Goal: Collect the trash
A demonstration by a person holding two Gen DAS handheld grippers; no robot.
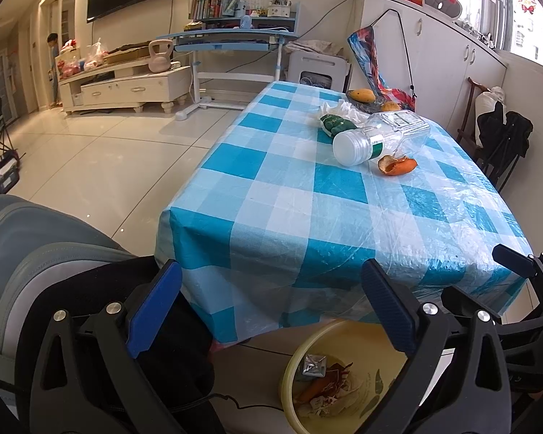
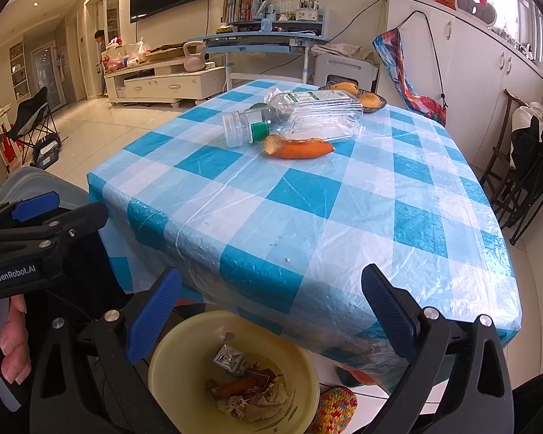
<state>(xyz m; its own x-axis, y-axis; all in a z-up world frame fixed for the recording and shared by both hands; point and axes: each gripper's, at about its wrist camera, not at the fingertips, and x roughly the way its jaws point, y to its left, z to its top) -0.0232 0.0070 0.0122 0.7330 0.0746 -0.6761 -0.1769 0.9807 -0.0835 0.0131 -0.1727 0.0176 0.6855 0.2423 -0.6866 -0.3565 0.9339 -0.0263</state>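
On the blue checked table (image 1: 307, 195) lie an empty clear plastic bottle (image 1: 380, 135) on its side, an orange peel (image 1: 396, 164), a green wrapper (image 1: 335, 124) and crumpled white plastic (image 1: 340, 108). The bottle (image 2: 300, 117) and peel (image 2: 297, 148) also show in the right wrist view. A yellow bowl (image 2: 184, 354) below the table's near edge holds peels, paper and a foil wrapper; it also shows in the left wrist view (image 1: 300, 358). My left gripper (image 1: 271, 307) and right gripper (image 2: 271, 307) are both open and empty, low in front of the table above the bowl.
A dark dish with mangoes (image 1: 362, 97) stands at the table's far end. A colourful chair (image 2: 409, 83) stands behind the table, dark chairs (image 2: 525, 173) to the right. A grey seat (image 1: 25, 238) is at my left. Tiled floor (image 1: 101, 152) lies left of the table.
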